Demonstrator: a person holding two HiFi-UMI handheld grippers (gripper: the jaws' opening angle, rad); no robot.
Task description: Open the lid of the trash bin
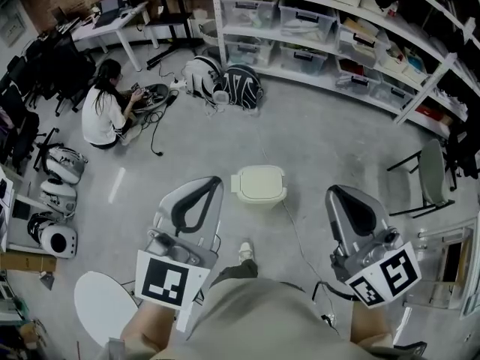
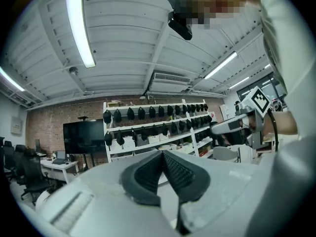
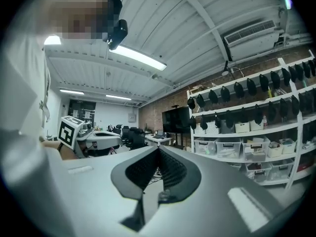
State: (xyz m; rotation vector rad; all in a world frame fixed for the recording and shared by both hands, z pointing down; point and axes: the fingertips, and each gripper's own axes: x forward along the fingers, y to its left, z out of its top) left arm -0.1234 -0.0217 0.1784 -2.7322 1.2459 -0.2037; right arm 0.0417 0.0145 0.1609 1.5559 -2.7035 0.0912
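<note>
"What are the jaws doing?"

"On my left gripper (image 2: 162, 153) the two ribbed pads (image 2: 180, 170) meet at the tip. It's closed, with nothing between them. The right gripper (image 3: 158, 149) reads the same: pads together and empty. Both gripper views look up at the ceiling (image 2: 123, 43) and across the room, not down at the floor (image 1: 337, 141)."

"And the trash bin?"

"From the head view, the trash bin (image 1: 259, 186) stands on the floor between the two grippers and a little beyond their tips, touching neither. Its pale lid (image 1: 259, 180) is down. My operator's shoe (image 1: 245, 250) is just short of it, and a thin cable (image 1: 298, 242) runs along the floor from the bin's right side back toward me."

"Anything else around?"

"A person (image 1: 101, 111) sits on the floor well off to the left. Shelves (image 1: 300, 28) stacked with clear boxes line the far wall, and a chair (image 1: 431, 172) stands to the right."
</note>
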